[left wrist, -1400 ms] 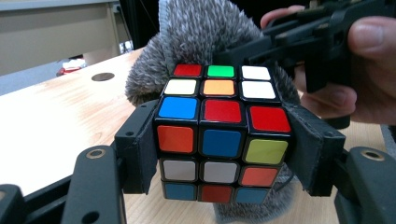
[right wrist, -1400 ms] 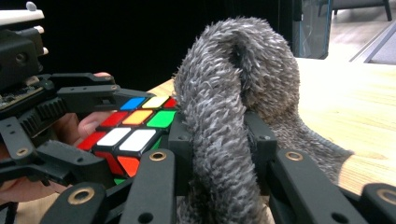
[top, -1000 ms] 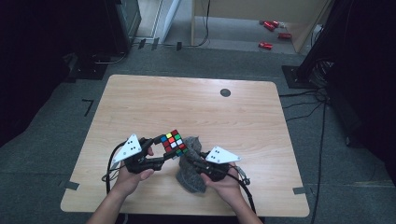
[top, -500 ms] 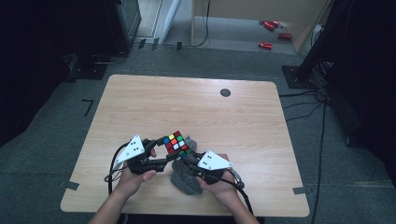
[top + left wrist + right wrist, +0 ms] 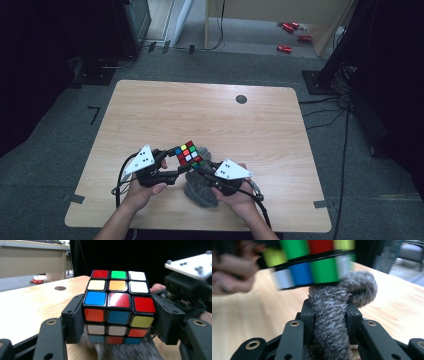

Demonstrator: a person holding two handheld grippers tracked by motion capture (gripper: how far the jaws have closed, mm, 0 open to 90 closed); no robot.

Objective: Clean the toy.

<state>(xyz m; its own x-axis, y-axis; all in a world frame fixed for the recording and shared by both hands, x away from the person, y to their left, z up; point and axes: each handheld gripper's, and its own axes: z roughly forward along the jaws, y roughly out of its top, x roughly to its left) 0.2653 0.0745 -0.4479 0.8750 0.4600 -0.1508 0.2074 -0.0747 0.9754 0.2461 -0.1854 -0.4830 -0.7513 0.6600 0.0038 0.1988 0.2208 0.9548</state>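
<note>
A scrambled colour cube (image 5: 188, 153) (image 5: 118, 307) is held above the table near its front edge, clamped between the jaws of my left gripper (image 5: 181, 161) (image 5: 119, 318). A grey fuzzy cloth (image 5: 200, 187) (image 5: 330, 315) lies bunched under and beside the cube. My right gripper (image 5: 202, 172) (image 5: 329, 320) is shut on a fold of that cloth and presses it up against the cube's (image 5: 312, 262) underside. The cube is blurred in the right gripper view.
The wooden table (image 5: 210, 115) has a small dark round hole (image 5: 241, 99) at the back right. Cables (image 5: 122, 175) trail from both grippers at the front edge. Red objects (image 5: 285, 48) lie on the floor beyond the table.
The right gripper has moved left with the cloth, up against the underside of the cube. The left gripper still holds the cube in about the same place.
</note>
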